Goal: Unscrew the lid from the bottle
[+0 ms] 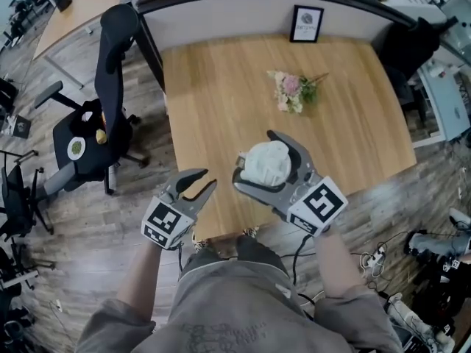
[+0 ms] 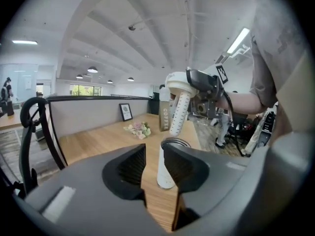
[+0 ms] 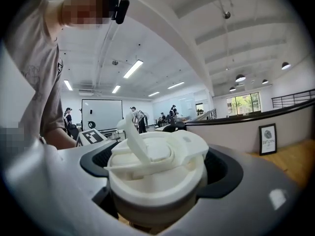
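Observation:
My right gripper is shut on the bottle's white flip-top lid, held up off the bottle. The right gripper view shows the lid filling the space between the jaws of that gripper. In the left gripper view the lid hangs in the air with a long perforated white tube below it. The white bottle, dark-rimmed and uncapped, stands on the wooden table just beyond my left gripper. The left gripper shows a narrow gap with nothing between its fingers.
A small bunch of flowers lies mid-table and a framed picture stands at the far edge. A brown coffee bag stands behind the bottle. A black office chair is left of the table. Both grippers are near the table's front edge.

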A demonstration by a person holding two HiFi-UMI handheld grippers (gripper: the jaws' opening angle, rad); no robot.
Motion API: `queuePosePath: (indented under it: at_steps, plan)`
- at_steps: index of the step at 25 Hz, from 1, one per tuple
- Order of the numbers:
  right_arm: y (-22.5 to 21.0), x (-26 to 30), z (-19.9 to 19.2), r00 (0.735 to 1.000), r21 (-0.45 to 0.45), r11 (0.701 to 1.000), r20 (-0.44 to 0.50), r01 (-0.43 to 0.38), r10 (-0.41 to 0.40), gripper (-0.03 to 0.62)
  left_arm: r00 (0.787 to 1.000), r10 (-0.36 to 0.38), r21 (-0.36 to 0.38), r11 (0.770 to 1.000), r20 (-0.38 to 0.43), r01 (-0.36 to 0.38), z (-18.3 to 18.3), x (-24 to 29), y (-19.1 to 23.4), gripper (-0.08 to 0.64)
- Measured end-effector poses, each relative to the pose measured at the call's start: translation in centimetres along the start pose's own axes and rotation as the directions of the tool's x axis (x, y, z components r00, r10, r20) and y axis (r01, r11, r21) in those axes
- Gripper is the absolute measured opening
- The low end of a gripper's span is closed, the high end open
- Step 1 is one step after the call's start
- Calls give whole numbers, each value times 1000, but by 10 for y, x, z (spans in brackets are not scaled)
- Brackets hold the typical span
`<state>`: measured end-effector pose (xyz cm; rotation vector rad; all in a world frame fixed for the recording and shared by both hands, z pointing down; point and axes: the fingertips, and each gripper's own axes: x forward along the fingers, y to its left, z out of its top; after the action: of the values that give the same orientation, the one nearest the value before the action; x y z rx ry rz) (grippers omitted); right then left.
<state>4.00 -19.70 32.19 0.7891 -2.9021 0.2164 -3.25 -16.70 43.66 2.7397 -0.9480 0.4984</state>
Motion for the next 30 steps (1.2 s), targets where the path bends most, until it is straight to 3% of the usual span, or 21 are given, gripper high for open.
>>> queuePosePath:
  at_steps: [6,9,16,23,30]
  plan:
    - [-2,-11,55,987,-40,987,59,155,-152,517,988,129,-4,992,85,-129,65,-37,23,87]
    - [-2,-21,83,972,-39,975,97,218,-213,515,972,188,0,982,142,-190,100,-57,33,38]
    - [3,-67,143,929,-70,940,194,335,-316,517,929,277,18,957,247,-290,169,-93,31,2]
    - [16,-101,158,889,-52,904,215,424,-404,515,902,346,110,917,258,-384,187,-122,24,2]
    - [25,-117,129,885,42,899,167,435,-436,515,903,347,95,920,252,-380,178,-133,12,2]
